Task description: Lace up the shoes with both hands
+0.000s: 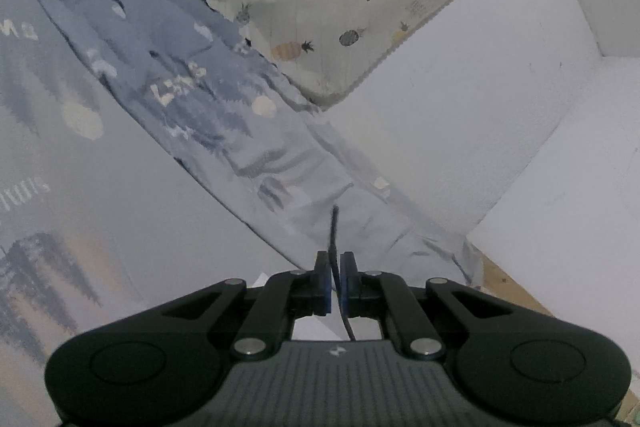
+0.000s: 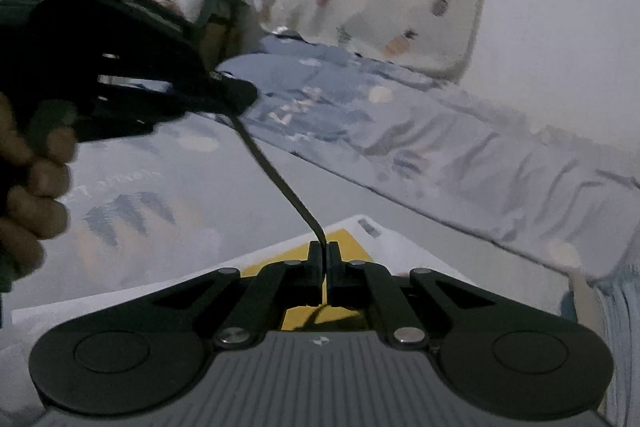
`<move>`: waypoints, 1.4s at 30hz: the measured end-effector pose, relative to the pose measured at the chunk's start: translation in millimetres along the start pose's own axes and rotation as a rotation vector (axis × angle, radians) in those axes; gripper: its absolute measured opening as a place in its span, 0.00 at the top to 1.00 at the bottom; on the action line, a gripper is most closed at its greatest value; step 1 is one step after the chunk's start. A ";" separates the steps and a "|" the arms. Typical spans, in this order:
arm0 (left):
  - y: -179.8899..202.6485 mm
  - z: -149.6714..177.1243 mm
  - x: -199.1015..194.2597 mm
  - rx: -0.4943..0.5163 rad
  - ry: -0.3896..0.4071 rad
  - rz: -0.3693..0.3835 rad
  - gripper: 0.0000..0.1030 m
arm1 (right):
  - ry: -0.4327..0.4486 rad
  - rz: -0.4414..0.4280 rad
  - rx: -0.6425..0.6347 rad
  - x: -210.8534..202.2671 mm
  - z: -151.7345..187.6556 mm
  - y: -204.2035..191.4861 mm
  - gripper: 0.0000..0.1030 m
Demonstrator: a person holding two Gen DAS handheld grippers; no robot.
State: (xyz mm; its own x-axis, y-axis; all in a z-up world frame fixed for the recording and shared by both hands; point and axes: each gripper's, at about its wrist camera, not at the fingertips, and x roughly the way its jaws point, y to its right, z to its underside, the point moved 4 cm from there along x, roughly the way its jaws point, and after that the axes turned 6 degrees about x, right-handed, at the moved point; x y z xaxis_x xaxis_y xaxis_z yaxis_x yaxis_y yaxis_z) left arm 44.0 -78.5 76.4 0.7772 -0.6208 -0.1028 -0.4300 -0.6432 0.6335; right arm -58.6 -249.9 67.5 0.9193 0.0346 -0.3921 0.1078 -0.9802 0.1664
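A rumpled blue printed quilt (image 1: 192, 95) covers the bed; each hand-held gripper, left (image 1: 335, 279) and right (image 2: 324, 259), pinches the flat black lace (image 2: 280, 179), seemingly taut.

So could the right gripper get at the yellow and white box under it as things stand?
Probably not yet. The right gripper is shut on the black shoelace, which runs taut to the left gripper, also shut on it. The yellow and white box lies just beneath with nothing between, but the jaws are occupied.
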 end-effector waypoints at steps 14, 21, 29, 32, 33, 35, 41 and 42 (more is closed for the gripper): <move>13.5 -4.9 -3.2 0.118 0.048 -0.081 1.00 | -0.034 -0.033 0.081 2.1 4.6 11.0 0.96; 7.8 -19.8 -22.6 0.200 0.193 -0.354 1.00 | 0.054 -0.116 0.135 -16.3 -3.8 16.6 0.61; 79.5 32.9 15.3 0.637 -0.032 -0.235 1.00 | 0.204 -0.192 0.515 -41.3 -16.6 72.7 0.61; 104.4 58.3 20.9 0.785 -0.076 -0.159 1.00 | 0.234 -0.245 0.650 -46.9 -16.8 91.8 0.61; 111.1 66.3 22.1 0.825 -0.089 -0.137 1.00 | 0.237 -0.255 0.666 -47.8 -17.4 95.9 0.61; 119.0 80.4 25.4 0.887 -0.110 -0.112 1.00 | 0.246 -0.280 0.672 -49.8 -19.4 99.4 0.70; 123.6 96.9 28.6 0.951 -0.118 -0.094 1.00 | 0.250 -0.319 0.593 -54.0 -26.9 92.3 0.77; 124.8 99.2 27.9 0.961 -0.118 -0.093 1.00 | 0.243 -0.321 0.579 -53.4 -26.2 89.4 0.77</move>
State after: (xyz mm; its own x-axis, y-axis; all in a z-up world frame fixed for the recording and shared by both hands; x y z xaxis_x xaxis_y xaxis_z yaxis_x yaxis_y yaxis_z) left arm -33.5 -220.6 76.6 0.7987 -0.5561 -0.2298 -0.6013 -0.7513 -0.2720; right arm -88.1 -334.3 127.0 0.9414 0.3163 -0.1168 0.2315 -0.8582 -0.4582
